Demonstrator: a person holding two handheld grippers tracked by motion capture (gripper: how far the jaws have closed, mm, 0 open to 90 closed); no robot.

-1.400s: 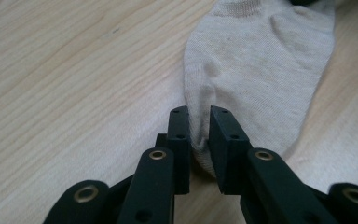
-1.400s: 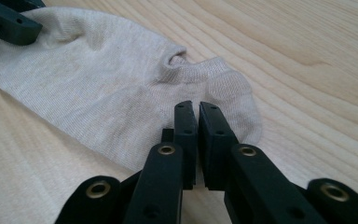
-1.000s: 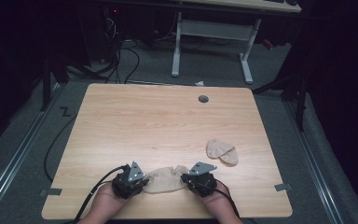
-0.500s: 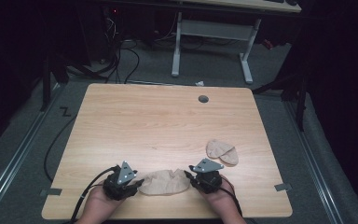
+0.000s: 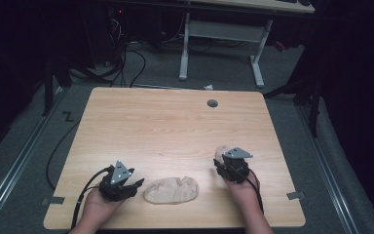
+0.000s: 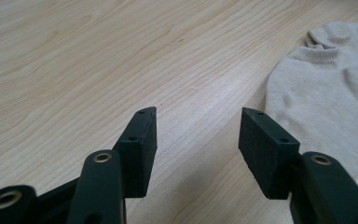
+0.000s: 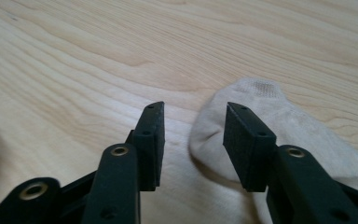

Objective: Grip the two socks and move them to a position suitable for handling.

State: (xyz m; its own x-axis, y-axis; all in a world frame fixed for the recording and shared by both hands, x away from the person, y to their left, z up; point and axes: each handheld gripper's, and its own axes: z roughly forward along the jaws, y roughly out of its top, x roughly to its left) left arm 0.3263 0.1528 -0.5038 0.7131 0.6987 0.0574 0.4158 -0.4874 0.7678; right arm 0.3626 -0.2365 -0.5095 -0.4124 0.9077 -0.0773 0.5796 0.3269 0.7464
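Socks are the work in hand; one beige sock (image 5: 171, 190) lies flat near the front edge of the table (image 5: 165, 126), between the two hands, and looks already laid out or folded, though its exact fold is hard to read from above; the left tool (image 5: 135, 185) sits just beside its left end with jaws apart, having just been opening, and nothing lies between them, only bare wood in the left gripper view, with the sock's ribbed cuff off to the right (image 6: 328, 88). The right tool (image 5: 220, 168) stands well to the right of that sock, over a second sock (image 7: 256, 126); its jaws have also just been opening and stand spread around the sock's toe end, the pads not pressing on it. By my judgement the first sock is dealt with and released, and the second is yet to be grasped and handled. From above the second sock is mostly covered by the right tool and hand, a pale edge peeking out (image 5: 220, 152); its far end runs out of the right gripper view.
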